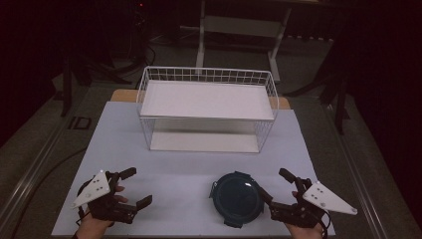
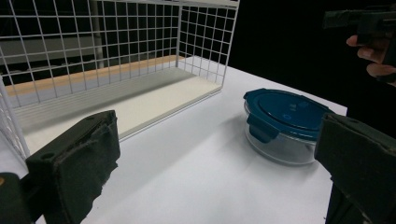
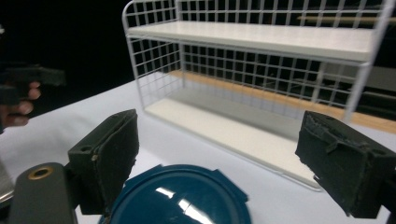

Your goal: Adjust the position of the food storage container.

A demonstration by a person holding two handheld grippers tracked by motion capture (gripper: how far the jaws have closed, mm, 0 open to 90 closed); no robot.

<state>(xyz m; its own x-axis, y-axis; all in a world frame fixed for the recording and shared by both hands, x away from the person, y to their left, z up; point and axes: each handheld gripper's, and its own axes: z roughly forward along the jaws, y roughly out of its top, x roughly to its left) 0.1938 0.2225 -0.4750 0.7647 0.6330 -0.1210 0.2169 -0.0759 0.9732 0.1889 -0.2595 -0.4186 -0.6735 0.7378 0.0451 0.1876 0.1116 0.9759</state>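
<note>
A round clear container with a dark blue clip lid [image 1: 237, 198] stands on the white table top near the front, right of centre. My right gripper [image 1: 273, 184] is open just to its right, one jaw close to the container's rim. In the right gripper view the lid [image 3: 180, 198] lies low between the wide jaws of that gripper [image 3: 224, 158]. My left gripper [image 1: 138, 186] is open at the front left, well apart from the container. Its own view has the container [image 2: 285, 123] ahead to the right, beyond the spread jaws of the left gripper [image 2: 217, 168], which hold nothing.
A white wire rack [image 1: 206, 107] with an upper and a lower shelf stands at the back middle of the table [image 1: 124, 144]. Both shelves are bare. Open table surface lies between the rack and the grippers. Dark floor and stands surround the table.
</note>
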